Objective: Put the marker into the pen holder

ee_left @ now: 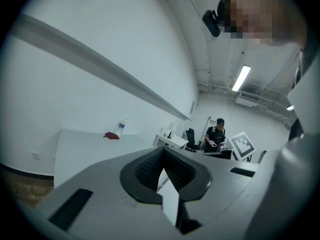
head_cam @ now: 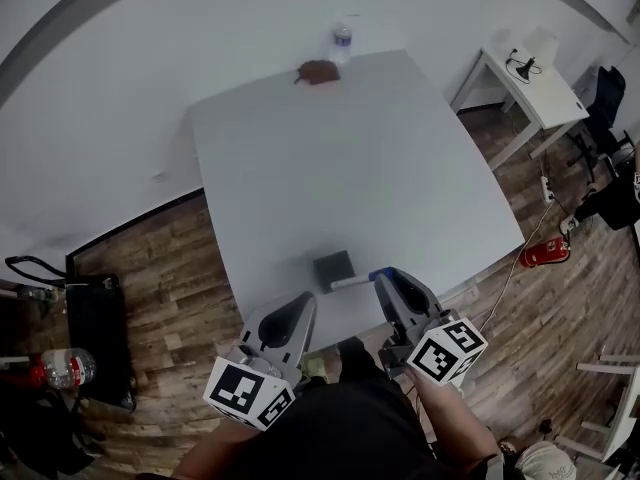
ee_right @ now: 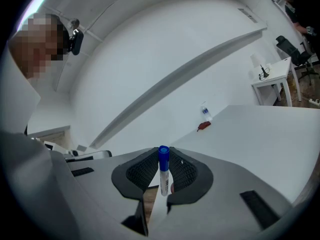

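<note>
Closest in: your two grippers, grey matte plastic shells with ribbed black pads (ee_right: pixel 142 173).
- Left gripper (head_cam: pixel 303 303): jaws together, nothing between them, over the near table edge.
- Right gripper (head_cam: pixel 386 278): jaws clamped on the marker (ee_right: pixel 163 176). It has a white round barrel, with its blue cap (ee_right: pixel 163 153) at the jaw tips and the barrel running out past the pads.
- Marker position: in the head view it lies just beside the pen holder (head_cam: pixel 334 266), at its near side and not yet in it. Whether its free end touches the table (head_cam: pixel 350 148) I cannot tell.

Pen holder: small, dark, square-mouthed box, upright, probably light. Table: smooth white matte top.

Risks, as judged:
- Your grip sits near the cap end of a smooth round barrel. It may pivot or slide between the pads as you tilt it upright.
- The long free end could knock the holder's rim and shove or tip it. Nothing steadies the holder.
- The mouth looks narrow. Release off-centre and the marker drops outside and rolls across the table.
</note>
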